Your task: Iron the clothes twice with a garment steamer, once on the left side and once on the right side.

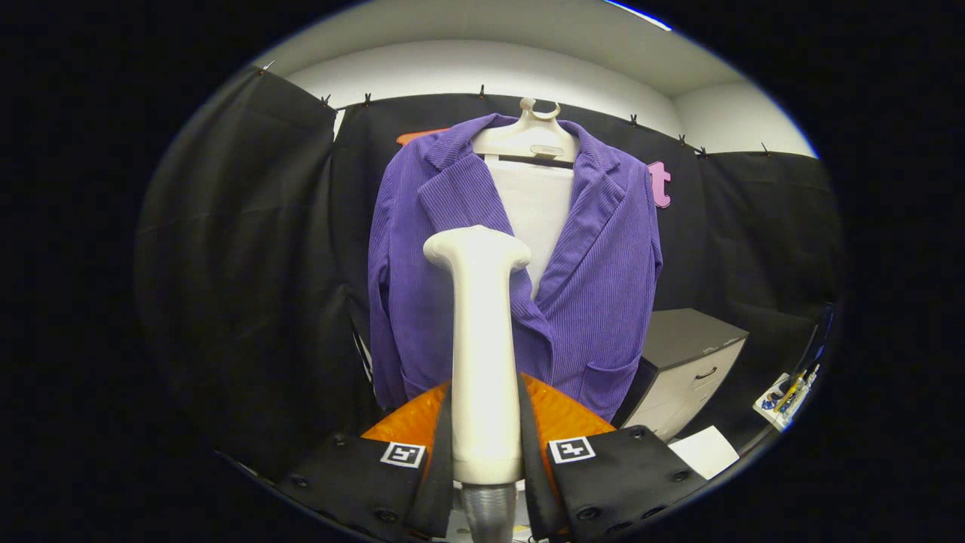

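A purple ribbed jacket (595, 279) hangs on a white hanger (532, 137) in front of the black booth wall, with a white board or shirt (537, 211) showing between its lapels. My gripper (485, 445) is shut on the handle of a cream garment steamer (480, 339), both fingers pressing its sides. The steamer stands upright between the fingers, its head (477, 249) level with the jacket's chest, over the left lapel. A grey hose (488, 513) leaves the handle's base. I cannot tell whether the head touches the cloth.
A low cabinet (690, 362) with a dark top and pale drawers stands right of the jacket. A white sheet (705, 450) lies near the right finger, and a tray of pens (788, 394) sits further right. Black curtain hangs on both sides.
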{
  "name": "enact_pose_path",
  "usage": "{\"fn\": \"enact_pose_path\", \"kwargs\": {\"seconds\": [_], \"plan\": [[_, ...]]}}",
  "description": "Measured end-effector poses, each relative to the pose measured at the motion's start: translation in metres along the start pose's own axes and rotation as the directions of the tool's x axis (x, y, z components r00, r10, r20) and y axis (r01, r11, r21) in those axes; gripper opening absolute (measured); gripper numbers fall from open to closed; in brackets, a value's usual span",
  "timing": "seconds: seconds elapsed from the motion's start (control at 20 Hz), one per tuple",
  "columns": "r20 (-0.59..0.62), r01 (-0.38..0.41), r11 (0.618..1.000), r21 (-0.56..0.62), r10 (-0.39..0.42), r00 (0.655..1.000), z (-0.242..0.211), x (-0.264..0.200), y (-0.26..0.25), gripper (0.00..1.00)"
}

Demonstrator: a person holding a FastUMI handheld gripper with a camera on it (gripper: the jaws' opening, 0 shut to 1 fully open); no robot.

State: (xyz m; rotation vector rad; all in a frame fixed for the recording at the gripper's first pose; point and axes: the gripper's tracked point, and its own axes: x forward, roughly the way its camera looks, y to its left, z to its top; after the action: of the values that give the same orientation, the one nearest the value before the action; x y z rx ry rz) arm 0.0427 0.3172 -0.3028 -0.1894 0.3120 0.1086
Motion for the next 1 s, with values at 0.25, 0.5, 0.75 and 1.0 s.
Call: {"fn": "enact_pose_path", "kwargs": {"seconds": [0.25, 0.5, 0.75, 1.0], "plan": [[-0.040, -0.017, 1.000, -0.017, 0.017, 0.999, -0.025, 0.008, -0.001, 0.46], [-0.089, -0.034, 0.999, -0.023, 0.032, 0.995, -0.053, 0.012, -0.001, 0.46], [-0.150, -0.048, 0.998, -0.037, 0.042, 0.988, -0.089, 0.011, 0.000, 0.46], [-0.202, -0.060, 0.998, -0.035, 0.052, 0.978, -0.116, 0.013, 0.002, 0.46]]}}
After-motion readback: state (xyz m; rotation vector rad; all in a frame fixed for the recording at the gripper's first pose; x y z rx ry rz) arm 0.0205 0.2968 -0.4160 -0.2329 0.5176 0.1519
